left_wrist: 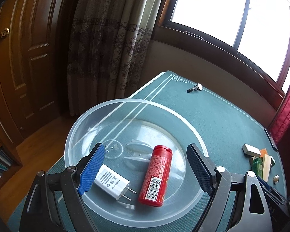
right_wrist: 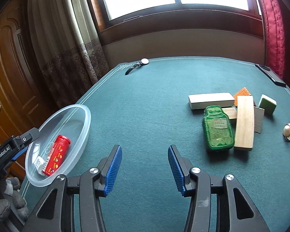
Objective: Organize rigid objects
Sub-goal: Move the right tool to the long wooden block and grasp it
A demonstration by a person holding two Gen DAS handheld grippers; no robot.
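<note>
1. The clear plastic bowl (left_wrist: 87,116) sits upright near the desk's left edge.
2. A red cylindrical bottle (left_wrist: 155,176) with a barcode lies on its side inside the bowl.
3. A white plug adapter (left_wrist: 112,183) lies flat inside the bowl, just beside the bottle.
4. A green bottle-shaped tin (right_wrist: 218,129) lies flat well right of the bowl, touching a pile of wooden blocks (right_wrist: 243,121).
5. A pearl ring (right_wrist: 288,131) lies right of the blocks.

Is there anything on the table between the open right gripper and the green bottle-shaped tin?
Nothing visible blocks it. Only bare green felt table lies between the right gripper and the green bottle-shaped tin. A pale wooden block sits close along the tin's far side.
</note>
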